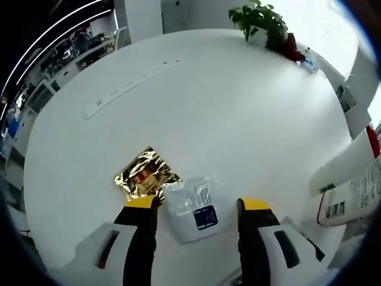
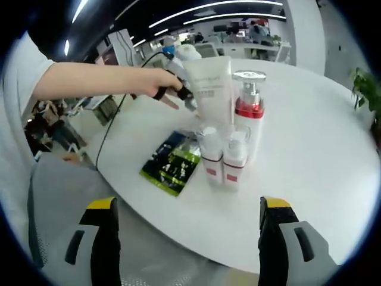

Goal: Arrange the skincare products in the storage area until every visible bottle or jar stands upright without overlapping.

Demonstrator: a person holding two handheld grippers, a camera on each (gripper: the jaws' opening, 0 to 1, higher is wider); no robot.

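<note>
**Skincare cluster upright; sachets flat, both grippers empty**

We log the skincare group first, right gripper view: white tube [image 2: 209, 89] standing tall, a pump bottle w/ red band [image 2: 249, 113] just beside it, two small white bottles w/ red bases [image 2: 223, 159] in front, touching or nearly so. All four read upright. They crowd close, so from this angle we can't tell if any overlap or just line up behind each other. Likely bunched to keep them in one storage zone near the counter [image 2: 309, 179] edge.

A green/black sachet [image 2: 172, 162] lies flat just beside the small bottles, no contact that we can confirm. Flat pkg, prob. can't stand.

A person's hand [image 2: 161, 83] reaches in at the tube's side, near its upper part; whether it grips the tube or smth behind it, can't tell. A dark cable runs from that hand off the counter.

Right gripper [image 2: 187, 217]: jaws spread wide, nothing between, hanging off the counter edge, well apart from the bottles.

Left gripper [image 1: 197, 204]: jaws spread, straddling a white sachet w/ dark label [image 1: 193, 208] lying flat; no pinch yet. Gold foil sachet [image 1: 146, 173] touches or overlaps its corner. We judge this a lineup for a pick.

Further out: a power strip [image 1: 128, 86] and a potted plant [image 1: 262, 24] at the far rim.
</note>
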